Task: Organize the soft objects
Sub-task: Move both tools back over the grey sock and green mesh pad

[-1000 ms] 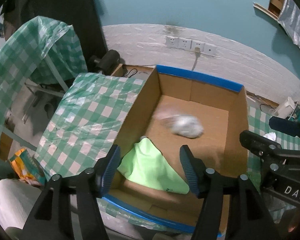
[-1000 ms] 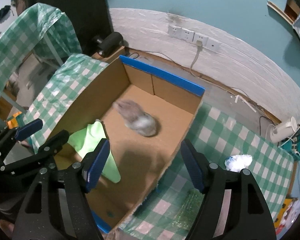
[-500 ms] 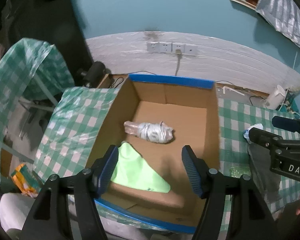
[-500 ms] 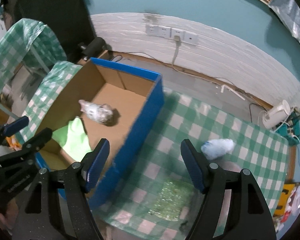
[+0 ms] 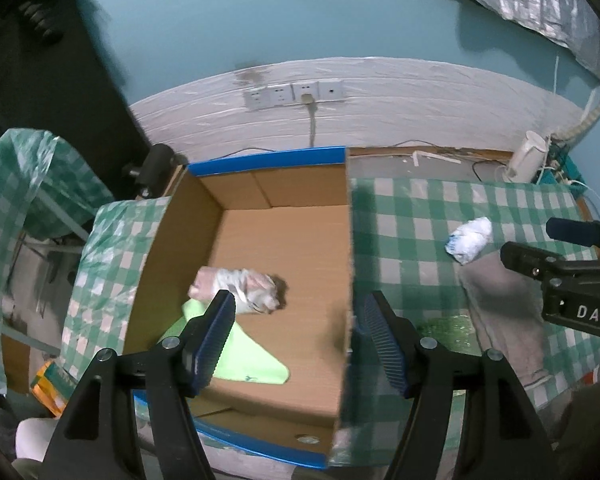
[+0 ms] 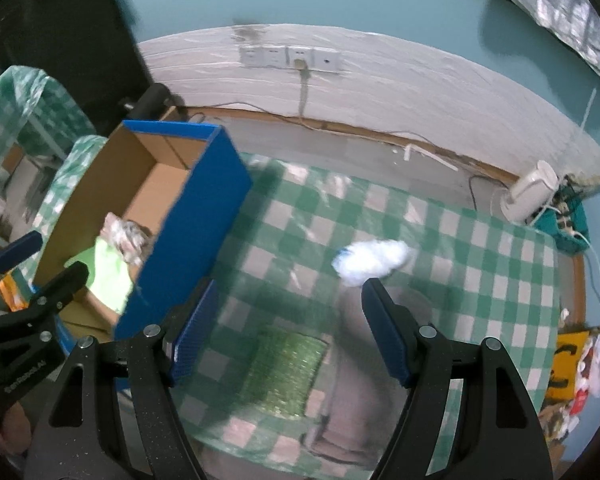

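**Operator:** Right wrist view: where does the next item lie from the right gripper [image 6: 288,326]?

**Technician:** The white crumpled wad [image 6: 370,262] lies on the checked tablecloth [image 6: 480,280] at about 1 o'clock from the gap between the jaws, just beyond the tip of the right-hand finger. Its long axis runs roughly 9 to 3 o'clock, tilted slightly up at the 3 o'clock end. The jaws stand wide and hold nothing.

**Operator:** Which gripper is nearer?

**Technician:** The right one, by judgement. In the left wrist view the wad [image 5: 470,239] sits at about 2 o'clock, well apart from the left gripper [image 5: 300,340], whose jaws have just been opening and are also empty; they straddle the right wall of the cardboard box [image 5: 348,264].

**Operator:** Other items?

**Technician:** A green bubble-wrap sheet [image 6: 286,372] lies flat at 6 o'clock, directly between the right jaws, with a grey cloth [image 6: 348,364] beside it. The wrapped bundle [image 5: 236,286] and the lime-green cloth [image 5: 240,356] are already in the box.

**Operator:** Clearance?

**Technician:** The blue box wall [image 6: 196,224] stands at 10 o'clock from the right gripper. Open tablecloth surrounds the wad; the table edge runs at 3 o'clock.
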`<state>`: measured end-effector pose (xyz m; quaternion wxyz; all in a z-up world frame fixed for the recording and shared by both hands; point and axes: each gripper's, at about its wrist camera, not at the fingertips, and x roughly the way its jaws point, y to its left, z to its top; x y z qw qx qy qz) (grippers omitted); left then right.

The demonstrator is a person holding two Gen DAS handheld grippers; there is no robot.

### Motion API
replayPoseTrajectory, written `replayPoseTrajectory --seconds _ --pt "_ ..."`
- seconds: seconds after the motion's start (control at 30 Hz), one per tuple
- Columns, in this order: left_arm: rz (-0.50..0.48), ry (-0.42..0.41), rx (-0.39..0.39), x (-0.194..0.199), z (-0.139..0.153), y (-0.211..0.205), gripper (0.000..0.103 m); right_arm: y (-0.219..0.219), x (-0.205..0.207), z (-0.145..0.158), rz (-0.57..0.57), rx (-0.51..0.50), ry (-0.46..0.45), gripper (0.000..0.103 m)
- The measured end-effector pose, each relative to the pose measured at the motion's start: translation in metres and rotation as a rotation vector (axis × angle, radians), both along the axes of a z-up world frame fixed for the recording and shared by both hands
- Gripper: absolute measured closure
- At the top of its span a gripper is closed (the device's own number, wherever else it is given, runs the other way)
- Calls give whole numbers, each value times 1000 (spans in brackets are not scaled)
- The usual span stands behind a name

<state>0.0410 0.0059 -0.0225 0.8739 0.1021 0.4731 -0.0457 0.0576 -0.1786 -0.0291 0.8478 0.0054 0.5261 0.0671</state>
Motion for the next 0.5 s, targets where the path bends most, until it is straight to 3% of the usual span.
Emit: replayPoseTrajectory --seconds 0.3,0.5 --pt "-71 25 16 -9 -8 -43 33 -42 -17 -19 -65 -9 40 24" --pt "-109 84 19 -12 -26 -66 32 -65 -25 -31 -102 -11 63 24"
